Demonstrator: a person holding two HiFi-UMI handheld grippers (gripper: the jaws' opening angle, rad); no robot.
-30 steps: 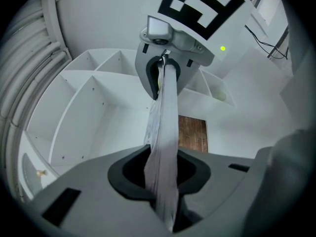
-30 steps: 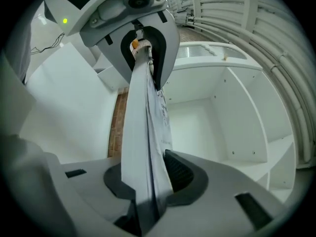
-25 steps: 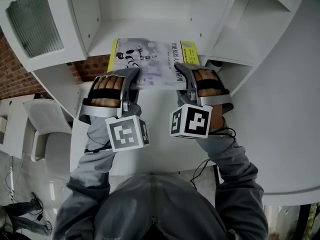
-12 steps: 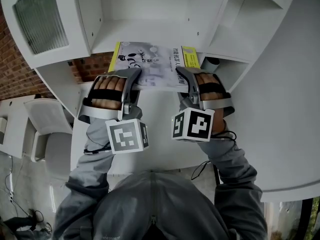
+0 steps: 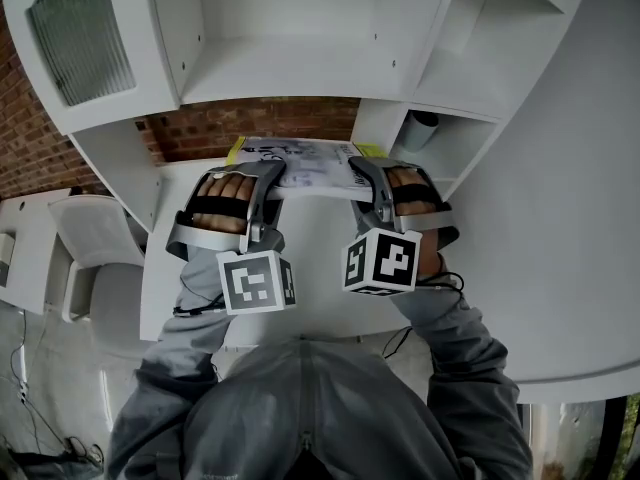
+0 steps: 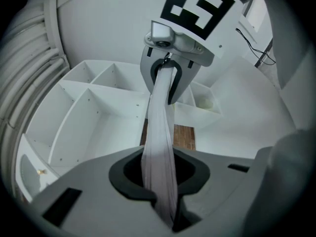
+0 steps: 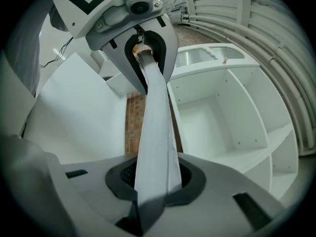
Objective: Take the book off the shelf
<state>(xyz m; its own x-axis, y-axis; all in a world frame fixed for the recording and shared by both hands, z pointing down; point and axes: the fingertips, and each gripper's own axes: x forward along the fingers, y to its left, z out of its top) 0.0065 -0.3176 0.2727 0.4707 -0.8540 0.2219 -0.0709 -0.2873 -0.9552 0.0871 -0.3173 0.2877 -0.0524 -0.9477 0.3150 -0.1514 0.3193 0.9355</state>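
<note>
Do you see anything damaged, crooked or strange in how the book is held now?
Nothing serious. The thin yellow-edged paperback book is held flat, clear of the white shelf unit, pinched along its near edge by the left tongs and the right tongs. Its soft pages seem to bow slightly between them.

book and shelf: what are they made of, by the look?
book: paper, a thin softcover. It bows along its edge in the gripper views, and the printed cover has a slight sheen.
shelf: probably painted or laminated board. It is smooth matte white with small drilled peg holes; the core is not visible.
</note>
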